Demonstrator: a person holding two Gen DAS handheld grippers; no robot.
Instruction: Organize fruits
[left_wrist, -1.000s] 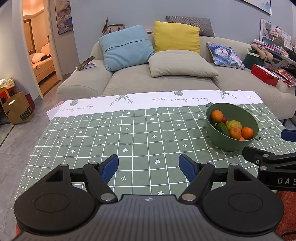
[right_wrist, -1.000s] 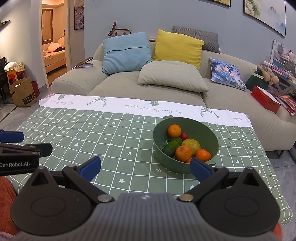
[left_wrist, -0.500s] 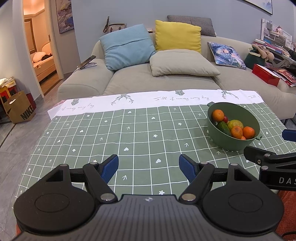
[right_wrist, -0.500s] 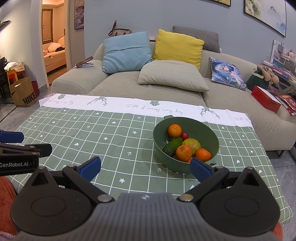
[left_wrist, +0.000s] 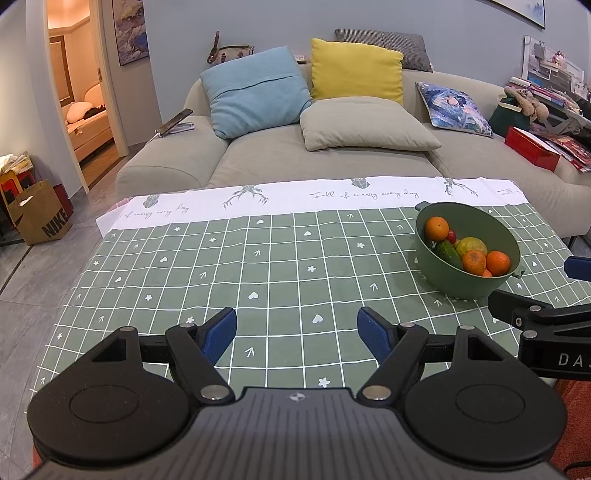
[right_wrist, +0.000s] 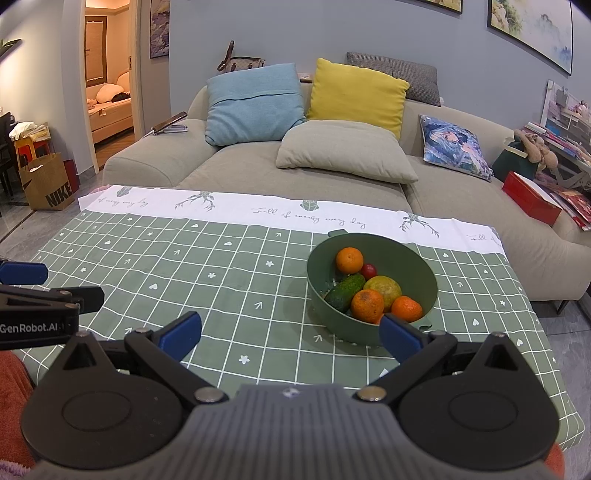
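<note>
Green checked tablecloth (left_wrist: 280, 258), beige sofa (left_wrist: 332, 158).

A home living room: cushioned sofa (right_wrist: 295, 173), bedroom doorway (right_wrist: 107, 74).

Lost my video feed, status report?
Left gripper and right gripper open, empty. Fruit all in green bowl. Nothing in the way.

Left gripper (left_wrist: 296, 328): jaws wide apart, empty, above the tablecloth (left_wrist: 221, 277).
Right gripper (left_wrist: 543, 295): black finger and blue pad tip at right edge, just beside the bowl (left_wrist: 476, 225).
Bowl: green, on the table's right side.
Contents: three oranges (left_wrist: 436, 228), cucumber (left_wrist: 448, 254), yellow-green fruit (left_wrist: 472, 244), small red fruit (left_wrist: 451, 235).
Behind: beige sofa (left_wrist: 325, 162), blue cushion (left_wrist: 255, 92), yellow cushion (left_wrist: 356, 70).
</note>
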